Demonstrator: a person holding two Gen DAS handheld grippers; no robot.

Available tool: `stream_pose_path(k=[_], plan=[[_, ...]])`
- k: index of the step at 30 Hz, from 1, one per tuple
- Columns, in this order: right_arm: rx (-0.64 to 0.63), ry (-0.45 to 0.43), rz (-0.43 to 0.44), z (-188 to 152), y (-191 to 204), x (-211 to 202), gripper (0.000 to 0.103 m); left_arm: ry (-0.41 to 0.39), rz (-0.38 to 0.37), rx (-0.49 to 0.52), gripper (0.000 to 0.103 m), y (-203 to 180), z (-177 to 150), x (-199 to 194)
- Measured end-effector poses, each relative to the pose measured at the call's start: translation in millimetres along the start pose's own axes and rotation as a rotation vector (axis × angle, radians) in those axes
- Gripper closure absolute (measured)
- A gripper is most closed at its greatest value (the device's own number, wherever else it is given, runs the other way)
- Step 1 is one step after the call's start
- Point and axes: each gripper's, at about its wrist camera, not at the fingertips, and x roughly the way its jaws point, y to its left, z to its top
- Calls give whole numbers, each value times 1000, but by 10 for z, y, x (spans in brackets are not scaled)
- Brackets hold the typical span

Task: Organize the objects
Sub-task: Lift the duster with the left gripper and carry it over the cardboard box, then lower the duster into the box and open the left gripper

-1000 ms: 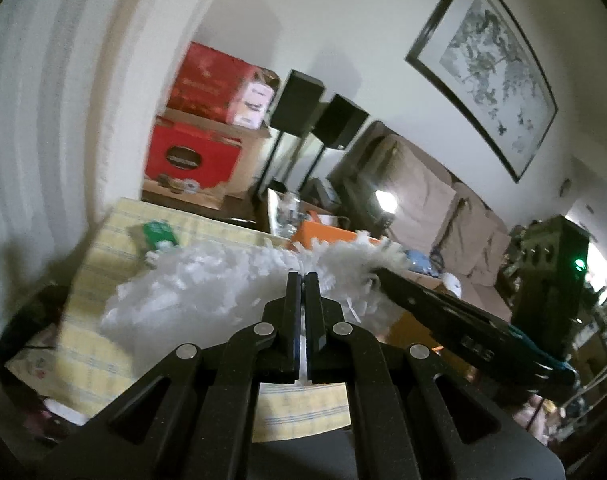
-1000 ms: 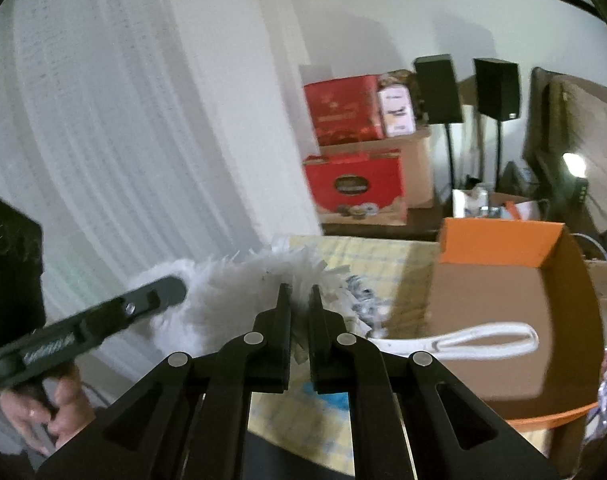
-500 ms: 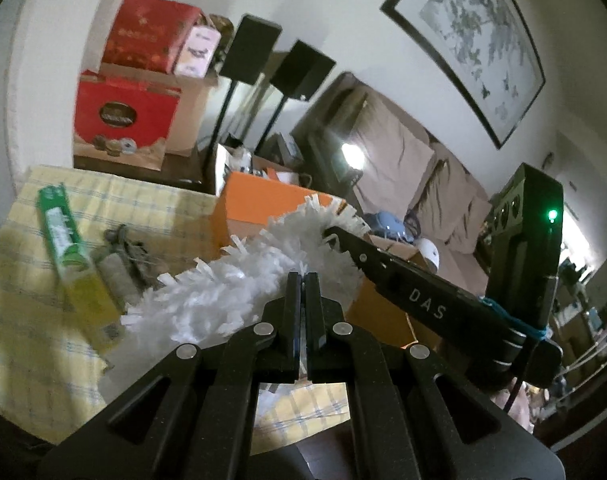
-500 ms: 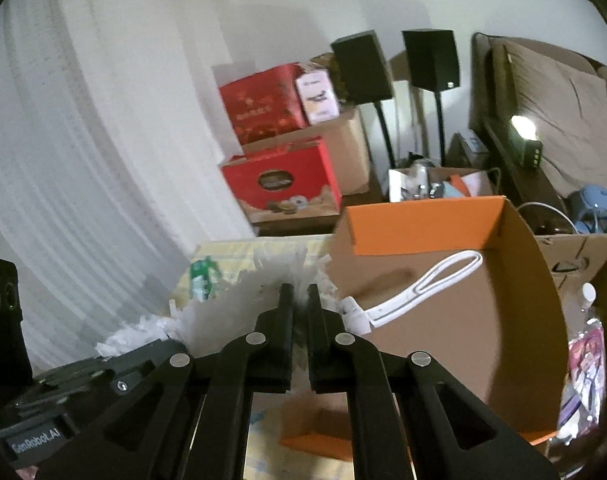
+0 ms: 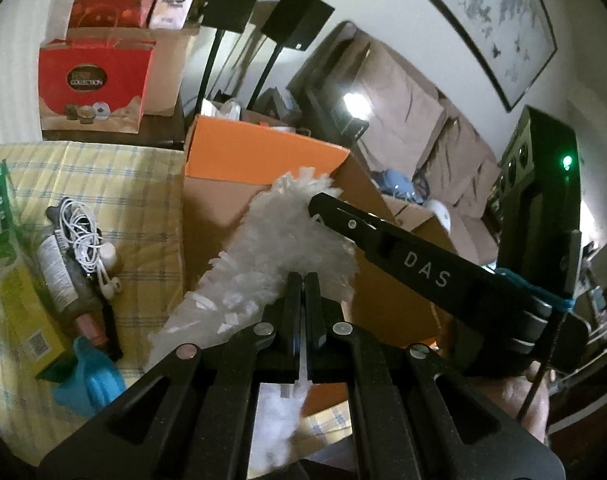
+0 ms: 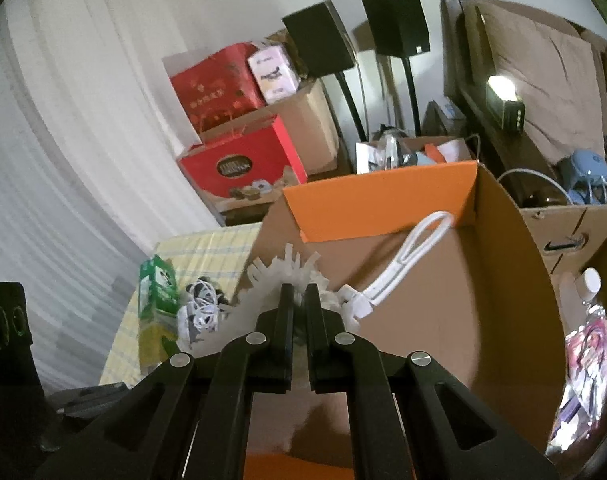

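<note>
A white fluffy duster (image 5: 271, 248) is held by both grippers over an open orange cardboard box (image 5: 259, 156). My left gripper (image 5: 302, 280) is shut on the duster's fluffy part. My right gripper (image 6: 299, 292) is shut on the duster (image 6: 263, 304) near its head; its white looped handle (image 6: 407, 256) lies inside the box (image 6: 383, 204). The right gripper's body (image 5: 435, 272) crosses the left wrist view.
On the yellow checked cloth (image 5: 123, 176) lie a green carton (image 5: 7, 256), tangled white earphones (image 5: 83, 236), a bottle (image 5: 63, 280) and a blue item (image 5: 91, 376). Red gift boxes (image 5: 91, 80), two black speakers (image 6: 359, 32) and a sofa (image 5: 423, 120) stand behind.
Both grippers carried the duster right, from over the cloth to over the orange box; the handle now lies deeper in the box.
</note>
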Motion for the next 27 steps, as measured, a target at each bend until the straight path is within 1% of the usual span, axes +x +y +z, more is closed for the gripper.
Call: stream_pose_path(k=[3, 8, 13, 20, 23, 27], plan=[[10, 17, 8, -44, -58, 86, 100, 34, 8, 2, 102, -3, -44, 149], [26, 34, 5, -108, -132, 155, 100, 63, 44, 18, 102, -5, -82, 322], [84, 18, -3, -109, -294, 48, 99, 90, 76, 30, 102, -10, -60, 461], [98, -22, -82, -46, -397, -161, 97, 144, 91, 38, 102, -63, -70, 690], [92, -26, -98, -61, -381, -210, 97, 179, 107, 25, 102, -29, -102, 815], [59, -3, -129, -109, -327, -202, 97, 162, 99, 48, 101, -63, -124, 781]])
